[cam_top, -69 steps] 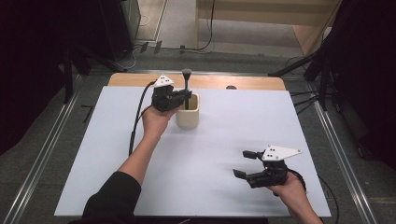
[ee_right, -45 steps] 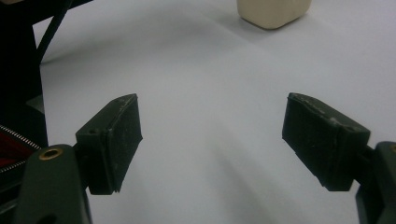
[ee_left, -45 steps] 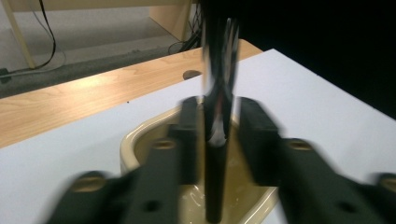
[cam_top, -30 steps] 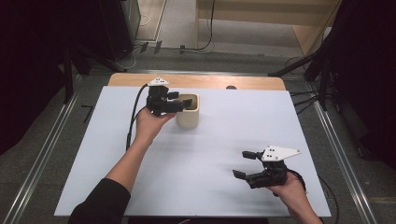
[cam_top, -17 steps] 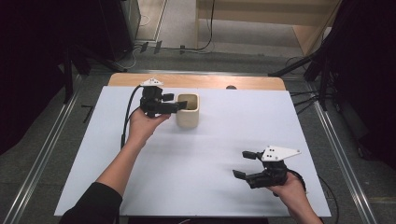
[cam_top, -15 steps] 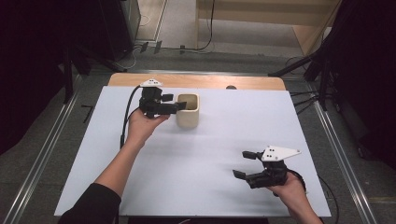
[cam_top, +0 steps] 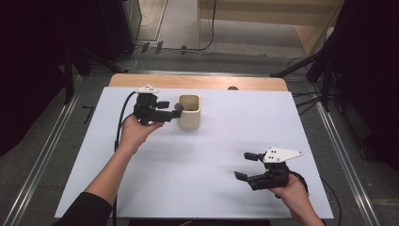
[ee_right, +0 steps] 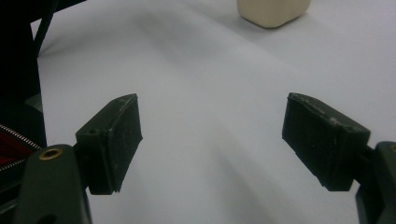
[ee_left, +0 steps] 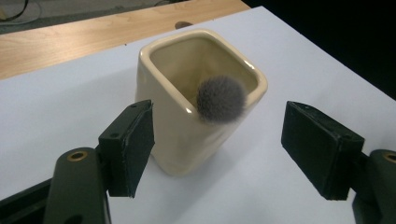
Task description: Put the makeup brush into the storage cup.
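Cream glazed square ceramic cup [ee_left: 196, 100] near the far edge of the white table [cam_top: 211, 160], holding a soft grey-tufted brush [ee_left: 220, 99]: rigid, slick, breakable, best gripped across opposite walls; left tool [ee_left: 219, 144] wide open, empty, just before it.

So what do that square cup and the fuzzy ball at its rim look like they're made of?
The cup looks like glazed ceramic: cream, glossy, with bright highlights along its rounded rim. The ball looks like soft grey bristles or fluff, matte with a fuzzy outline, possibly a brush head; its lower part is hidden inside the cup.
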A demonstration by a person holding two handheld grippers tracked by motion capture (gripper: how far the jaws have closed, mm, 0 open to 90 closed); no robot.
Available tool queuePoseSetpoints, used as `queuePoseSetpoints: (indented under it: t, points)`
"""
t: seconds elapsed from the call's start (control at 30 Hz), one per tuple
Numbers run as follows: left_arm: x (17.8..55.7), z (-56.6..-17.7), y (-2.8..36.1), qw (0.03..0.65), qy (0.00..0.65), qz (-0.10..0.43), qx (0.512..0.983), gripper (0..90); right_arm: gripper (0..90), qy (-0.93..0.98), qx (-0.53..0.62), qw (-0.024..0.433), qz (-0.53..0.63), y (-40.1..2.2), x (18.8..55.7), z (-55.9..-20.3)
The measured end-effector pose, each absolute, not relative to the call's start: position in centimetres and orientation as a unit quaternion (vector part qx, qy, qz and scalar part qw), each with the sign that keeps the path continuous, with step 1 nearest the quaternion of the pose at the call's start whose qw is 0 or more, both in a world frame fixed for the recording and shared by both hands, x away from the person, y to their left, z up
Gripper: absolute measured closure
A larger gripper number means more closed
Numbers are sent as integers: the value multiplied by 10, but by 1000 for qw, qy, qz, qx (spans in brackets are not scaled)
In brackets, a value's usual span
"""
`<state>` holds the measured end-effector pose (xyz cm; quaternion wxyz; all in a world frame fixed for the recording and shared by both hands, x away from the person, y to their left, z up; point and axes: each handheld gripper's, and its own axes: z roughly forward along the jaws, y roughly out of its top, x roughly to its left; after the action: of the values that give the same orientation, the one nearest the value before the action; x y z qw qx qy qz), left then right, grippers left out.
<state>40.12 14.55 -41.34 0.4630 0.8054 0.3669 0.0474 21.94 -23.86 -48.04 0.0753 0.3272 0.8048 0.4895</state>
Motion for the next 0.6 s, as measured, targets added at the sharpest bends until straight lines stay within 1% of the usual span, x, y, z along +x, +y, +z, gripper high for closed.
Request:
queuePoseSetpoints:
  t: [0.1,0.6]
  points:
    - [398,-414,150,468,365,37,804,263,209,805,327,76,489,-238,219,-480]
    - [379,-423,161,454,356,21,816,264,210,805,328,76,488,-238,219,-481]
